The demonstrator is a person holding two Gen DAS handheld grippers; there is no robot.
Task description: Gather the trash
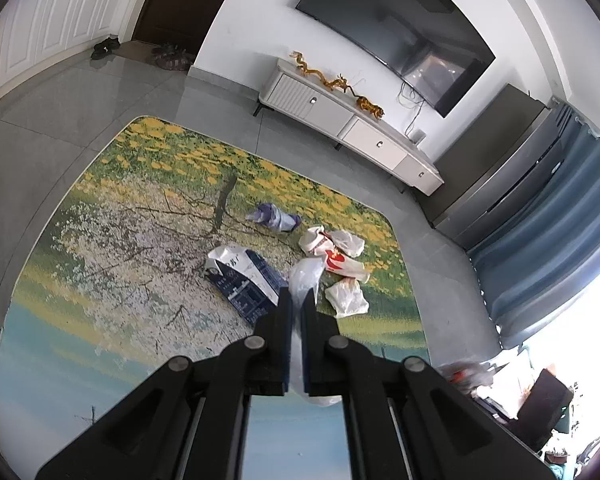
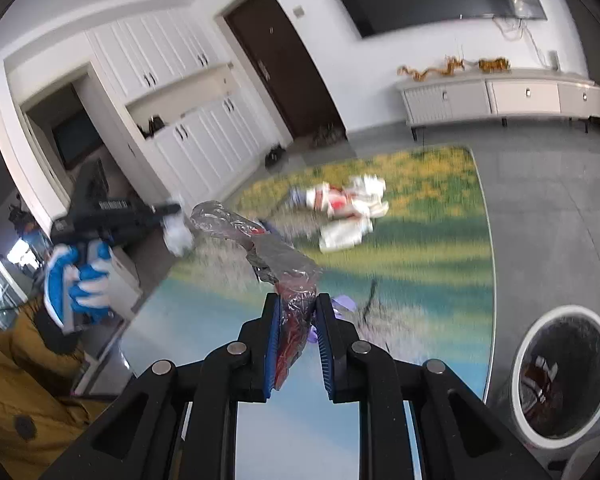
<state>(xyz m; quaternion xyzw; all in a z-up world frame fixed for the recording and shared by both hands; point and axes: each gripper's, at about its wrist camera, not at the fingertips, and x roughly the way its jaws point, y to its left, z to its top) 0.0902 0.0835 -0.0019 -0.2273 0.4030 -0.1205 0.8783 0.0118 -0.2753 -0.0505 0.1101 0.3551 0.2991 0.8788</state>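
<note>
Wrapper (image 2: 260, 248) (clear plastic), clamped in right gripper (image 2: 296, 304), stretches up-left; left gripper (image 1: 298, 296) pinches bag (image 1: 306, 276).

You're working over a grey tiled floor (image 1: 40, 140) with a meadow-print rug (image 1: 120, 240) spread on it. On the rug lie a blue-and-white bag (image 1: 244, 280), a crumpled purple wrapper (image 1: 274, 216) and a cluster of white wrappers with red print (image 1: 336, 256). Beside the rug, directly on the tiles, stands a white-rimmed trash bin (image 2: 564, 372).
</note>
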